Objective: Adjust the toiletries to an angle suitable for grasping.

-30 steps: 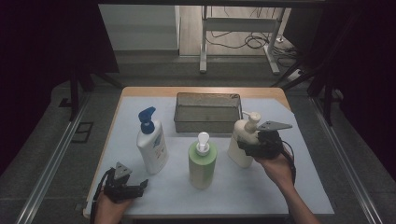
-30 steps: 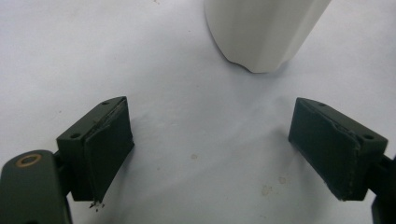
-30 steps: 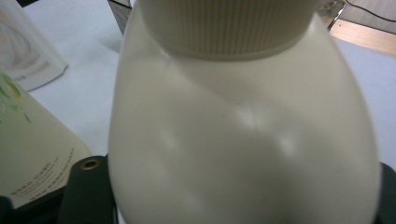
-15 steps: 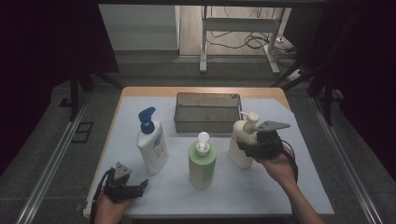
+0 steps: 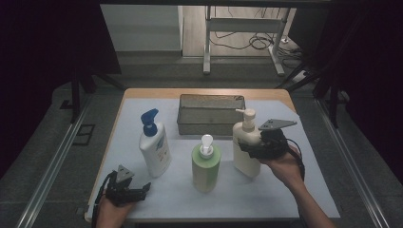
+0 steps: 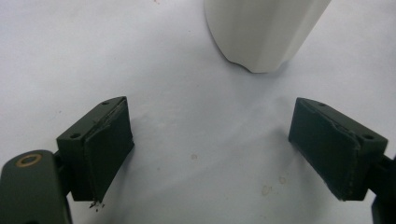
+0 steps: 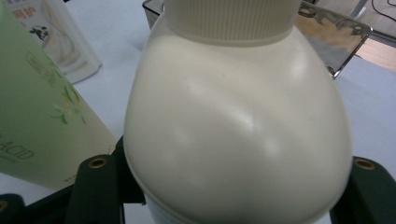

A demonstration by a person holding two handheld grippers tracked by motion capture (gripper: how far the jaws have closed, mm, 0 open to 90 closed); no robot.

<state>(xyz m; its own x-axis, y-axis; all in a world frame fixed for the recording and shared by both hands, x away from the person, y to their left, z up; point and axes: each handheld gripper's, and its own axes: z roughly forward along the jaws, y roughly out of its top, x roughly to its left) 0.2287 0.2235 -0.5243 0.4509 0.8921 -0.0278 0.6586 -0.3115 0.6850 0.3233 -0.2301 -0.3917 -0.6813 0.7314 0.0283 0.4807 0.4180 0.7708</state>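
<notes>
Cream plastic pump bottle [image 5: 246, 148] now sits clamped between the right tool's [image 5: 254, 151] jaws, which have closed slightly since a second ago; it stands upright on the counter [image 5: 285, 199], seemingly ready for lifting. Left tool [image 5: 138, 191] rests open, empty.

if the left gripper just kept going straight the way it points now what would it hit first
Probably the white bottle with the blue pump: its base stands ahead of the open left gripper, slightly off centre, with bare white table cover between. Depth is unclear, so it might only clip it.
</notes>
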